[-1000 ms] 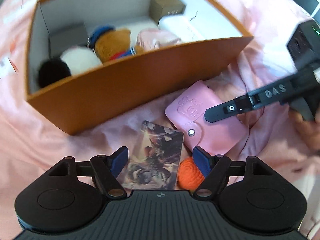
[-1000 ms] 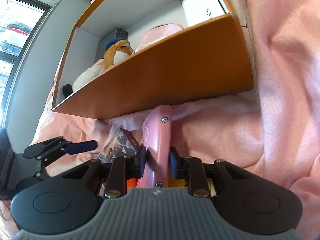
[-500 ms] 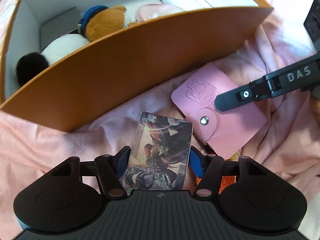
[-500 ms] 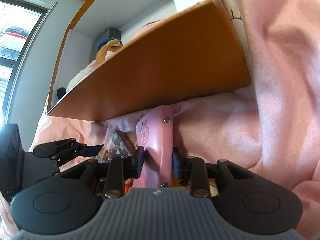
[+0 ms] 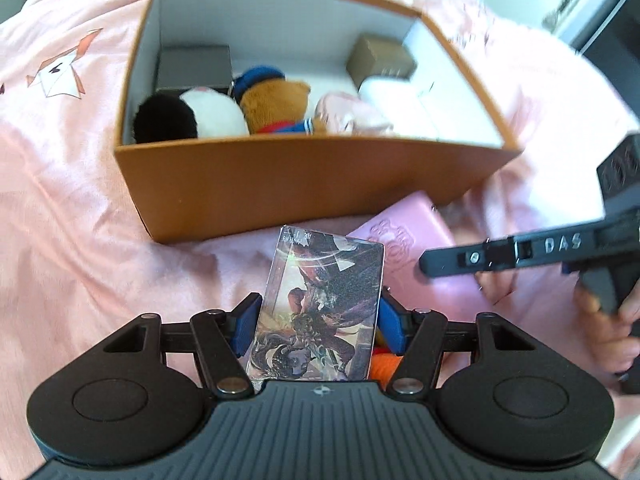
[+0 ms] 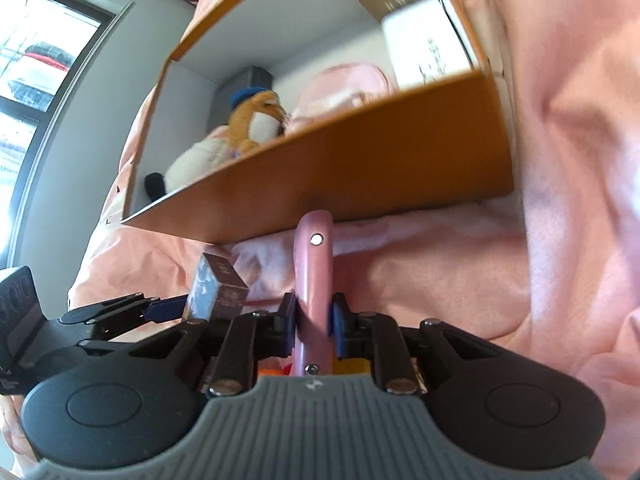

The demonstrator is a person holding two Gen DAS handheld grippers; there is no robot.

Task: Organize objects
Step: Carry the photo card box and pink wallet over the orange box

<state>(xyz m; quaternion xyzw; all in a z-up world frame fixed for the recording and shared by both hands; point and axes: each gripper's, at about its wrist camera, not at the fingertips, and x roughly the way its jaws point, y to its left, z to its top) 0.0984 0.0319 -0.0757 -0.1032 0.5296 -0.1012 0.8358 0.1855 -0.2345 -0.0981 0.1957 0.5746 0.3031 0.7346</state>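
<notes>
On a bed covered with a pink blanket (image 5: 72, 208), the left gripper (image 5: 318, 326) is clamped on the two long edges of an illustrated card (image 5: 320, 308), its blue pads (image 5: 246, 326) pressing in from either side so the card stands tilted up in front of the camera. Just beyond the card's top edge stands an orange box (image 5: 304, 184) with a white lining, its near wall facing the gripper. Inside, along that near wall, lie a black-and-white plush toy (image 5: 188, 114), a brown plush toy with a blue cap (image 5: 272, 98) and a pale pink pouch (image 5: 348, 114); a grey box (image 5: 194, 68) sits in the far left corner, a brown carton (image 5: 380, 58) towards the far right corner, and a white case (image 5: 396, 106) against the right wall. To the right of the card, the right gripper (image 6: 314, 322) is closed on a pink wallet (image 6: 314, 280), which it holds edge-on and upright just in front of the box's near wall; a metal snap shows near the wallet's top end. An orange knitted object (image 5: 384, 364) peeks out from under the card's lower right corner, resting on the blanket. In the right wrist view, a window (image 6: 32, 64) fills the upper left.
</notes>
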